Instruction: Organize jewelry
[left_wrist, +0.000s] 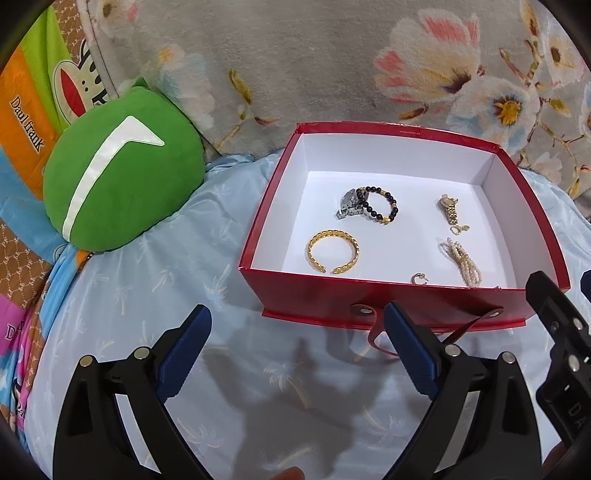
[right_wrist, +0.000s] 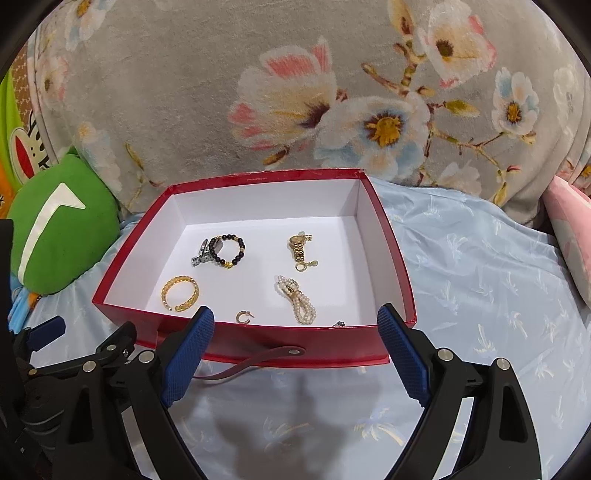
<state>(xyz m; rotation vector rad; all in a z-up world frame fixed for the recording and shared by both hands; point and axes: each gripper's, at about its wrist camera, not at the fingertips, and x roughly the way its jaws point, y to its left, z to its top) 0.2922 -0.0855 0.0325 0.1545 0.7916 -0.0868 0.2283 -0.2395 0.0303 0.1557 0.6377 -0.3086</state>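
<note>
While the open red cardboard box with white lining is sitting on the pale blue palm-print sheet, both tools are hanging just short of its near wall, each with its blue-padded jaws spread wide and gripping nothing. The left gripper is pointing past the box's near-left corner; the right gripper is facing the near wall squarely.

At the far left a round green plush cushion with a white stripe is resting well apart from the box, leaving bare sheet between them. Inside the box, the gold open cuff bangle is lying flat at the near left with its gap turned toward the grippers. Behind it, the black bead bracelet with gold spacers is overlapping a silver metal piece. A small gold hoop earring is lying close against the near wall. The bundled white pearl strand is running lengthwise from far-left to near-right, and the small gold link watch behind it is lying with its long axis front to back. Something small and dark is peeking over the near rim; what it is cannot be told. The box's right third and far strip are showing bare white floor. A red strap handle is drooping from the front wall onto the sheet. Behind everything, a grey floral plush blanket is rising.
</note>
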